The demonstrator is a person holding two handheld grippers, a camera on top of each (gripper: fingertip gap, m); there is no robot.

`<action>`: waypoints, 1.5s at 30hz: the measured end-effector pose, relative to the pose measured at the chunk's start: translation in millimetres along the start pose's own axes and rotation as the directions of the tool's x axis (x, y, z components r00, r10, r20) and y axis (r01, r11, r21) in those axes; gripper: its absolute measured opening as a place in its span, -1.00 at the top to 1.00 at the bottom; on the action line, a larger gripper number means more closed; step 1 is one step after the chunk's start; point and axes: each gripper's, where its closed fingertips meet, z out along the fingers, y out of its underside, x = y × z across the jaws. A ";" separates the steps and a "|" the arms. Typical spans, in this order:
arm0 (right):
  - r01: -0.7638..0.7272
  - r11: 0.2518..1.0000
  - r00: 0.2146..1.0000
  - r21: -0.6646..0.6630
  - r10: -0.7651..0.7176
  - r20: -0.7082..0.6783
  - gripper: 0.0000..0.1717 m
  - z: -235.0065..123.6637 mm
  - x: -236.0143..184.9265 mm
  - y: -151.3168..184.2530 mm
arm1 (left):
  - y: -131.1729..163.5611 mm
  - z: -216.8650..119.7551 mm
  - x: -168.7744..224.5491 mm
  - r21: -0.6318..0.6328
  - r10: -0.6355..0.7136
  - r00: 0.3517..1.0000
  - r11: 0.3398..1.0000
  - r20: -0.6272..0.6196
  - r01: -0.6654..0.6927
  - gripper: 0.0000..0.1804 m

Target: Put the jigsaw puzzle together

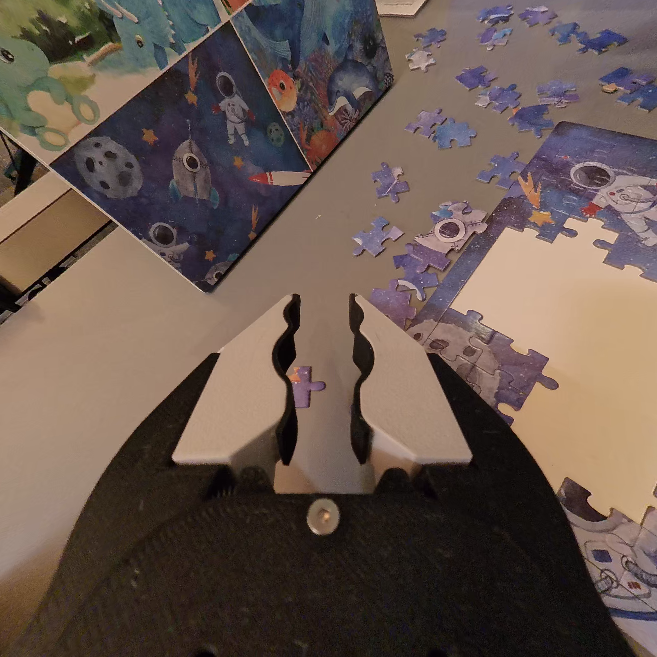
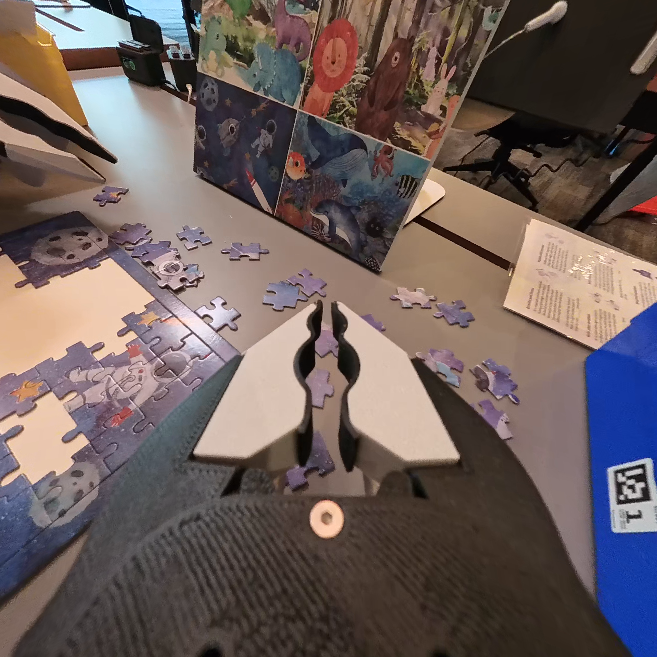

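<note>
My left gripper [image 1: 323, 297] is open and hovers over the grey table [image 1: 142, 355]. A purple puzzle piece with an orange star [image 1: 305, 385] lies on the table beneath it, seen between the fingers and clear of the right pad. The same piece [image 2: 110, 195] shows in the right wrist view, flat on the table under the left fingers [image 2: 42, 156]. My right gripper [image 2: 327, 304] is shut with nothing between its tips, above loose purple pieces [image 2: 320, 385]. A partly built space puzzle in its tray [image 1: 533, 320] lies right of the left gripper and left of the right gripper [image 2: 71, 284].
A picture box [image 1: 177, 160] stands upright on the table ahead [image 2: 320, 142]. Several loose pieces [image 1: 377, 236] are scattered between box and tray [image 2: 284, 295]. A printed leaflet [image 2: 576, 284] and a blue box with a marker tag [image 2: 622, 462] sit at the right.
</note>
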 end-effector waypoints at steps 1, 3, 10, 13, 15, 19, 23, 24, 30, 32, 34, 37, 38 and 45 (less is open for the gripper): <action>0.008 1.000 1.000 0.000 -0.008 -0.011 0.95 -2.0 1.8 -1.3 | 0.0 0.0 -0.4 0.001 0.000 1.000 1.000 0.002 0.000 0.69; 0.018 1.000 0.999 0.024 -0.017 -0.041 0.94 -9.4 8.1 -8.2 | 0.1 0.2 -0.9 0.003 0.001 1.000 1.000 0.005 -0.001 0.69; -0.032 0.992 0.994 0.124 0.045 -0.103 0.95 -36.9 32.4 -19.7 | -0.3 1.5 0.1 0.010 0.000 1.000 1.000 0.002 0.000 0.70; -0.058 0.991 0.992 0.121 0.071 -0.104 0.94 -39.7 38.6 -15.7 | 0.0 2.4 1.3 0.006 0.004 1.000 1.000 0.000 -0.004 0.70; -0.069 0.988 0.992 0.135 0.083 -0.096 0.94 -41.3 38.7 -17.2 | 0.1 2.9 1.9 0.005 0.006 1.000 1.000 -0.002 -0.006 0.70; -0.062 0.992 0.989 0.107 0.076 -0.128 0.93 -43.6 42.1 -8.2 | 0.4 3.2 1.5 0.007 0.006 1.000 1.000 0.001 -0.006 0.70; -0.102 0.990 0.982 0.100 0.117 -0.149 0.93 -53.8 44.4 8.3 | 1.5 3.3 -1.0 0.009 -0.002 1.000 1.000 0.007 0.002 0.70; -0.116 0.988 0.980 0.106 0.132 -0.150 0.94 -57.4 45.1 12.0 | 1.4 3.2 -1.4 0.011 -0.006 1.000 1.000 0.006 0.005 0.70; -0.188 0.968 0.968 0.166 0.211 -0.137 0.92 -76.8 52.1 18.9 | 2.4 3.9 -5.2 0.022 -0.024 1.000 0.999 0.016 0.024 0.70; -0.203 0.962 0.967 0.180 0.226 -0.117 0.90 -78.2 52.1 17.2 | 3.0 4.2 -6.1 0.026 -0.040 0.999 0.999 0.011 0.040 0.70; -0.206 0.961 0.968 0.185 0.228 -0.103 0.89 -78.0 49.9 15.8 | 3.2 4.2 -7.1 0.031 -0.052 0.999 0.998 0.009 0.051 0.70; -0.187 0.967 0.972 0.173 0.207 -0.110 0.89 -76.1 47.6 16.2 | 3.6 3.9 -8.6 0.032 -0.057 0.998 0.998 0.013 0.057 0.70; -0.182 0.969 0.973 0.167 0.202 -0.110 0.89 -75.2 46.6 16.6 | 3.7 3.9 -8.8 0.032 -0.058 0.998 0.998 0.014 0.057 0.70; -0.183 0.976 0.978 0.115 0.193 -0.083 0.86 -65.9 38.7 24.0 | 6.0 5.5 -8.8 0.020 -0.058 0.998 0.998 0.014 0.058 0.69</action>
